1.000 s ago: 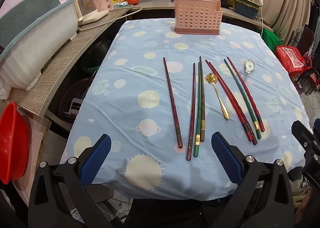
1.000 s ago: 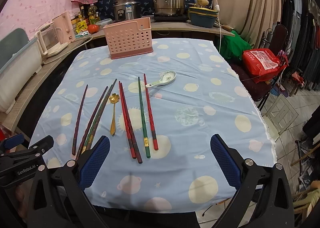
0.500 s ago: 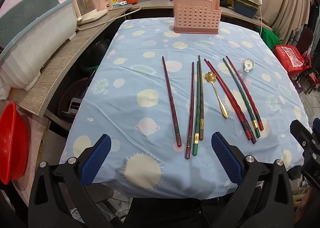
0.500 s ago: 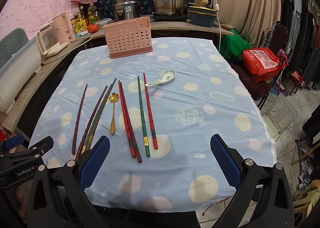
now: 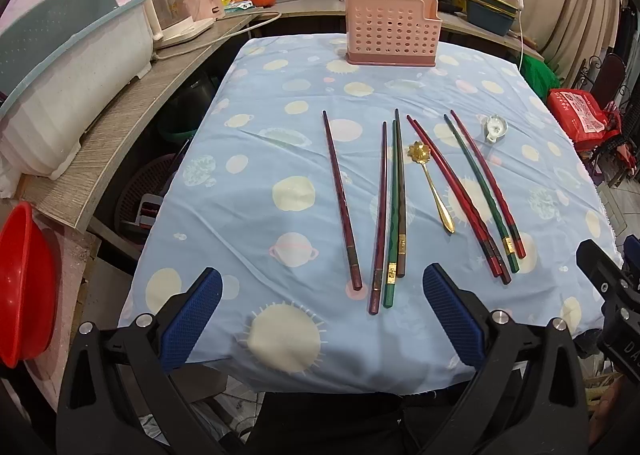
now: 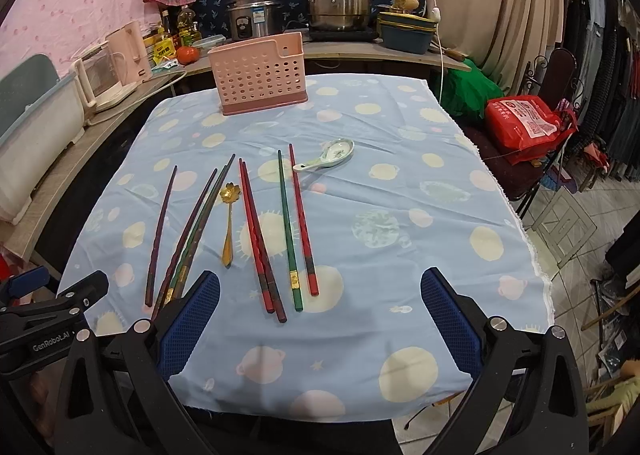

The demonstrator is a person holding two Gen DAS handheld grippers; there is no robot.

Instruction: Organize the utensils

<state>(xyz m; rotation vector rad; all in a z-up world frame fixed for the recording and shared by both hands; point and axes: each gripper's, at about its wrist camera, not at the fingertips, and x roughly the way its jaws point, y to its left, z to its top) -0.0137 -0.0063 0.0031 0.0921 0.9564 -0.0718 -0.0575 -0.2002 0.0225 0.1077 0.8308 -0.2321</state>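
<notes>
Although the utensils are meant to end up sorted, every one of them is seen lying flat on the blue tablecloth [image 5: 256, 159]: a lone maroon chopstick [image 5: 341, 199] left of centre in the left wrist view, a bundle of three chopsticks [image 5: 390, 211] just beside it, the gold spoon [image 5: 434, 187] at centre right, then two red chopsticks [image 5: 460, 199] and a green and red pair [image 5: 486, 185] further right. The ceramic spoon [image 6: 326, 154] is found just above centre in the right wrist view, near the tips of that pair. The pink holder [image 5: 392, 33] stands well apart at the upper centre, at the table's far end.

Both the left gripper [image 5: 322, 315] and the right gripper [image 6: 320, 317] are held with jaws spread wide and nothing between them, low in their frames at the near table edge.

Against the earlier frames almost nothing is found changed: no utensil has been displaced, and only a slight drift of the left view is noted. By this it is judged that sorting has not begun and a first pick is pending
</notes>
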